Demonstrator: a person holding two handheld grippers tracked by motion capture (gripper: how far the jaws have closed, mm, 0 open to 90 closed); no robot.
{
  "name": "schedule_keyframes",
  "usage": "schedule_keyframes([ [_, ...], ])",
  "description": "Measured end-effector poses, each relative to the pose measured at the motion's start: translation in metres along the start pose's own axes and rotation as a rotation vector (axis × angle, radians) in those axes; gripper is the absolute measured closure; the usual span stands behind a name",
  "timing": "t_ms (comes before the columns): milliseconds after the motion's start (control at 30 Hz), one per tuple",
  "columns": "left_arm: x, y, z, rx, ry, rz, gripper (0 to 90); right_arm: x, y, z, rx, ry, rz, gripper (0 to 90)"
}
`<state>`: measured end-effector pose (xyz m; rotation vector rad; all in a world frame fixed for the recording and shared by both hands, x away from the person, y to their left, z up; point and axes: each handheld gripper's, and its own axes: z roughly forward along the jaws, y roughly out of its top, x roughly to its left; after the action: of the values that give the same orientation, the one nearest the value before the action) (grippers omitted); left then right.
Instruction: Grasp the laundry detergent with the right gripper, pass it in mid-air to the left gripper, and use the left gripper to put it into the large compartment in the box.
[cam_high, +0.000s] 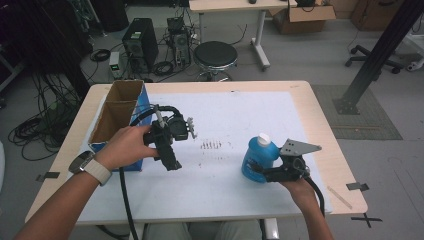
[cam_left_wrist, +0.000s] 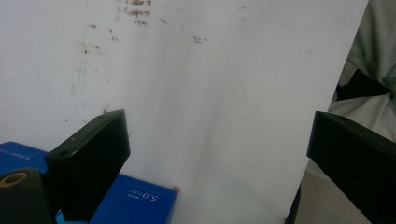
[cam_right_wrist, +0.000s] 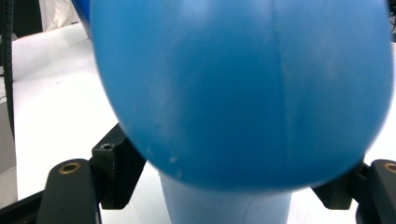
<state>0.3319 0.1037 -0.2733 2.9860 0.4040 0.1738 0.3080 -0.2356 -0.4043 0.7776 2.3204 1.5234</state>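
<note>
Open white mat (cam_high: 225, 125) between the cardboard box (cam_high: 120, 117) at table's left and the blue bottle (cam_high: 259, 157) at right; mat's middle and far side unobstructed, box walls blocking the left edge.

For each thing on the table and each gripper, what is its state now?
Bottle: blue, white cap on, upright on the table, between the right gripper's jaws.
Box: blue outside, top open, standing at the table's left side.
Left gripper: jaws wide apart, nothing between them, above the white sheet.
Right gripper: jaws around the bottle's lower body.
</note>
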Motion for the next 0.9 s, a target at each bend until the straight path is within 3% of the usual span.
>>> schedule_keyframes([
  [467, 0.0002, -0.0009, -0.0003, -0.003, 0.001, -0.003, 6.4, 0.0003, 0.0009, -0.0003, -0.002, -0.016, -0.008, 30.4],
  [900, 0.0001, -0.0009, 0.0002, -0.003, -0.001, -0.002, 6.5, 0.0011, 0.0006, -0.0006, -0.008, 0.003, -0.033, 40.8],
])
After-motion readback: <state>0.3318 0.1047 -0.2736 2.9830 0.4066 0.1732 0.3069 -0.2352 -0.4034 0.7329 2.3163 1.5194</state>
